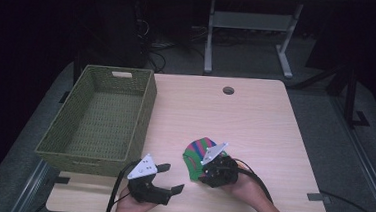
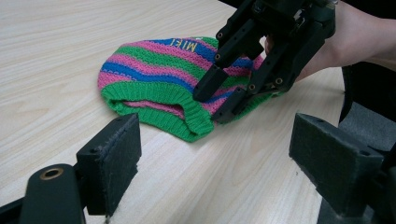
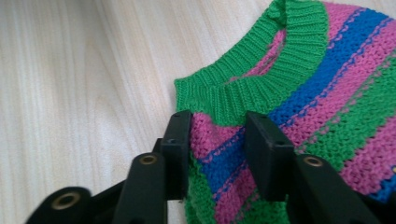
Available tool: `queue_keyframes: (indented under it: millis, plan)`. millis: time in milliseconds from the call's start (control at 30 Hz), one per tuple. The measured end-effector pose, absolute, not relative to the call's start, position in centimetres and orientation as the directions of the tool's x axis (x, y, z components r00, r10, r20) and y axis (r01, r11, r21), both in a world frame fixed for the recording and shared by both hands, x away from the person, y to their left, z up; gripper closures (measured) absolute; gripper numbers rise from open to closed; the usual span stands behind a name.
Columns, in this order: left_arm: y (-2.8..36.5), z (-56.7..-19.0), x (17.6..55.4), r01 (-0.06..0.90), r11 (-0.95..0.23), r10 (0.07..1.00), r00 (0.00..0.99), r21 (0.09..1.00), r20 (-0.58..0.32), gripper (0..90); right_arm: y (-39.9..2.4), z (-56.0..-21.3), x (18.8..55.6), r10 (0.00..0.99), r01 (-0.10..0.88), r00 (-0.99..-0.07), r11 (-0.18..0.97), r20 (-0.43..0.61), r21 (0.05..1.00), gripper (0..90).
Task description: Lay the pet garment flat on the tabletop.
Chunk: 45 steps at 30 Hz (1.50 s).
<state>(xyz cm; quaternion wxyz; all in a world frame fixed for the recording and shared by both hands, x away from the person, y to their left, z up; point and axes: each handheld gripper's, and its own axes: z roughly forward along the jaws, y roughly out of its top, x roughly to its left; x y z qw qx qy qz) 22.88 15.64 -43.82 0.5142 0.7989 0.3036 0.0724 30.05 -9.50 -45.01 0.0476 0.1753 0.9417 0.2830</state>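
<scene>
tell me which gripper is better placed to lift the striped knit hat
Right. The right gripper already has its jaws around a fold of the knit hat; the left gripper hangs open short of it.

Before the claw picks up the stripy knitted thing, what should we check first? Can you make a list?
1. Right gripper down on the striped knit: ok, its jaws straddle a fold near the green ribbed edge.
2. Pads squeezing the fold tight: cannot tell, some gap may remain.
3. Left gripper out of the way: ok, open, holding nothing, short of the knit.
4. Knit lying free on the table: ok, nothing on top of it.
5. Green basket ready at the left: ok, open top.
</scene>
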Motion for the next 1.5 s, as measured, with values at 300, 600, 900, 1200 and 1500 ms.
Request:
queue_keyframes:
  millis: [300, 600, 900, 1200, 1500]
  plan:
    - [15.6, -43.9, 22.9, 0.413, -0.292, 0.559, 0.805, 0.863, -0.196, 16.4, -10.1, -45.0, 30.6, 0.364, 0.324, -0.930, 0.755, 0.047, 0.569, 77.6]
    - [15.6, -43.9, 23.0, 0.421, -0.281, 0.558, 0.803, 0.862, -0.210, 16.5, -10.8, -44.4, 30.9, 0.361, 0.340, -0.928, 0.735, 0.085, 0.587, 83.0]
    - [15.5, -43.8, 23.1, 0.425, -0.257, 0.543, 0.806, 0.868, -0.234, 16.5, -12.2, -42.3, 30.7, 0.362, 0.345, -0.926, 0.687, 0.110, 0.640, 83.4]
    - [14.9, -43.6, 23.5, 0.411, -0.263, 0.525, 0.820, 0.873, -0.228, 16.5, -14.5, -40.0, 31.1, 0.345, 0.333, -0.929, 0.623, 0.134, 0.708, 83.7]
    - [14.7, -43.6, 25.1, 0.394, -0.264, 0.513, 0.830, 0.881, -0.217, 16.9, -16.8, -37.5, 31.3, 0.318, 0.317, -0.935, 0.558, 0.156, 0.767, 83.7]
